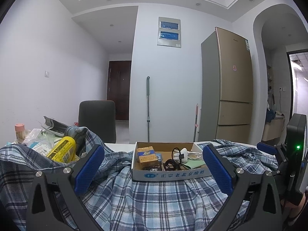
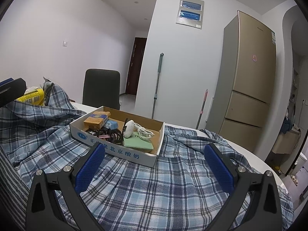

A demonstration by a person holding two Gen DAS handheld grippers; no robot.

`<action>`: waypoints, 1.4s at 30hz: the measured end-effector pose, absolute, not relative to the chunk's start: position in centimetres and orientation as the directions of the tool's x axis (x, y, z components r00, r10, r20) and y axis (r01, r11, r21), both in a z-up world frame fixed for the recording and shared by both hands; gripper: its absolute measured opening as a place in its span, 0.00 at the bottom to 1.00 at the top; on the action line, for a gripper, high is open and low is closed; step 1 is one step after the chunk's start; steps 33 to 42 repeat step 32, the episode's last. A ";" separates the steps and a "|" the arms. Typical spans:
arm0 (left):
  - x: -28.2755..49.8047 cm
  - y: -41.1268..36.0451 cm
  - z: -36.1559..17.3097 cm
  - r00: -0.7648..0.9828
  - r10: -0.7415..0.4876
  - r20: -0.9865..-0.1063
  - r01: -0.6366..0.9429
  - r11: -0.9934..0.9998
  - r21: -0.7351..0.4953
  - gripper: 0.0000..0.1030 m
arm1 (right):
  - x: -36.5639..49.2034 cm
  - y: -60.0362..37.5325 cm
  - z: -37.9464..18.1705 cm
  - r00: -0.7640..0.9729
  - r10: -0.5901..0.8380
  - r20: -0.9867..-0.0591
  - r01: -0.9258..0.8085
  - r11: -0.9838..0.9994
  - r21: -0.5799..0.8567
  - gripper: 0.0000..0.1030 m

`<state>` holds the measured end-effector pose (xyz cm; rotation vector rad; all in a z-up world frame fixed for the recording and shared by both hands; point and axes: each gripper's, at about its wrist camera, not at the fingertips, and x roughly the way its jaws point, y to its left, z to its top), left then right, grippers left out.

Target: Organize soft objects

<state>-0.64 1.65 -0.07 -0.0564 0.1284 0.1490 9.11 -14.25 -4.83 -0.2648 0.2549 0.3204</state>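
A blue plaid shirt (image 1: 154,198) lies crumpled across the table and fills the lower half of both views (image 2: 154,188). My left gripper (image 1: 153,155) hovers just above it, open, nothing between its blue pads. My right gripper (image 2: 154,154) is also open over the cloth, a little to the right; its body (image 1: 294,154) shows at the right edge of the left wrist view. A shallow cardboard box (image 1: 169,174) rests on the shirt right in front of both grippers (image 2: 115,150).
The box holds an orange pack (image 1: 147,155), a white charger with cable (image 2: 134,129), black cords and a green pad (image 2: 137,144). A yellow packet (image 1: 62,150) and plastic-wrapped items lie left. A dark chair (image 2: 102,87), a mop and a gold fridge (image 2: 250,77) stand behind.
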 end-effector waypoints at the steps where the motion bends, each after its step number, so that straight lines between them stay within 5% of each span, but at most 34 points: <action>1: -0.6 1.6 -0.1 0.981 0.143 -0.131 -0.150 0.988 -0.047 1.00 | 9.1 -14.3 -4.8 0.918 0.276 -0.285 -0.341 0.916 -0.212 1.00; 42: -0.1 1.0 -0.3 0.978 0.140 -0.153 -0.145 0.989 -0.025 1.00 | 10.0 -15.2 -4.8 0.912 0.251 -0.324 -0.307 0.943 -0.133 1.00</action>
